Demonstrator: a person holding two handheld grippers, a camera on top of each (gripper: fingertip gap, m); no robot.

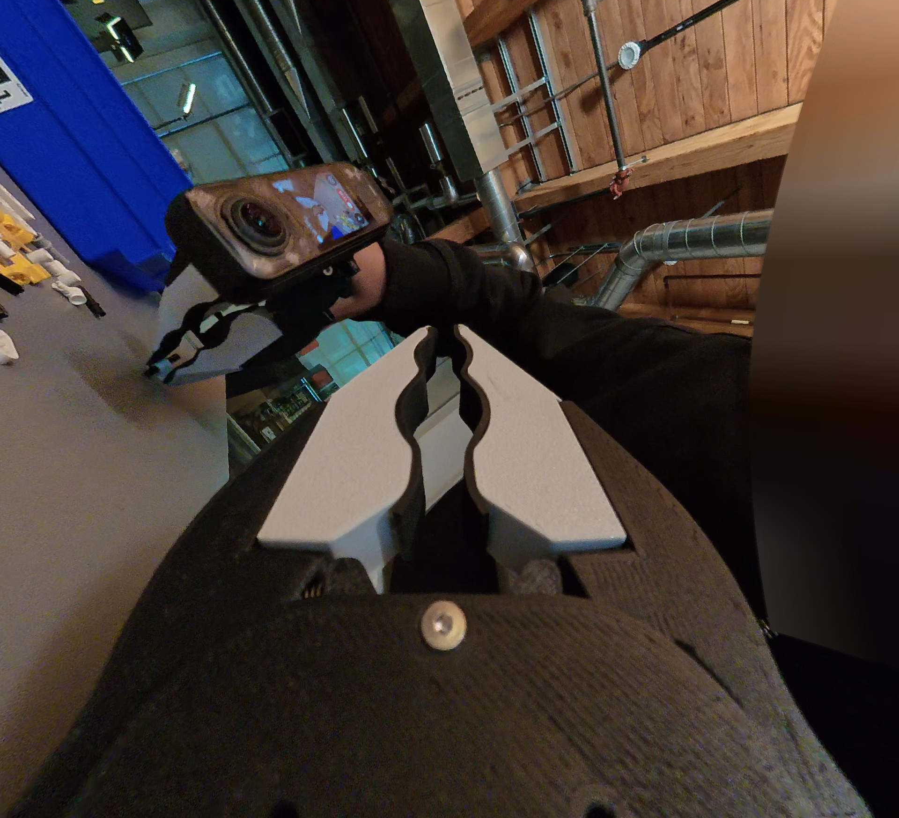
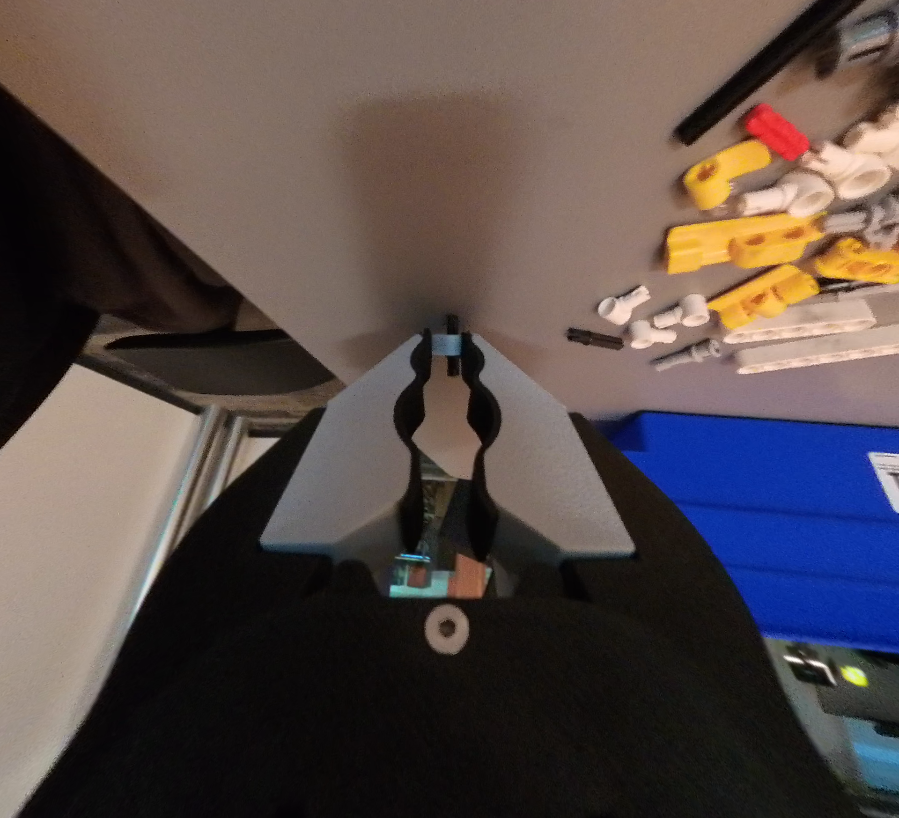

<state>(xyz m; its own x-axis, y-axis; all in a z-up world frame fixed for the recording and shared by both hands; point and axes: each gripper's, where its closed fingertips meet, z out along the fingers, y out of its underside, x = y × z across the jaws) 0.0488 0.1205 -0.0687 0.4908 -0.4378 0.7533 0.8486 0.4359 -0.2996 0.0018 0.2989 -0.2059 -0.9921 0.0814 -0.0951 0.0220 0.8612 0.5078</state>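
Right gripper (image 2: 446,346) closed down on one small light-blue plastic piece (image 2: 445,345) with one short black pin (image 2: 452,347) run through it, both black pads pressed to the blue piece's sides, tips low over the grey bench (image 2: 292,65). Off to the right on that bench, well apart: one loose black pin (image 2: 594,337), three small white connector pieces (image 2: 647,315) close by, about five yellow holed beams (image 2: 749,242) in a heap, one red block (image 2: 777,132), two long pale beams (image 2: 807,337), one blue bin (image 2: 759,503) beside them. Left gripper (image 1: 443,332) raised off the bench, turned toward a dark sleeve (image 1: 486,298) and wooden wall (image 1: 681,65), jaws nearly closed with only a thin slit at the tips, nothing between them.
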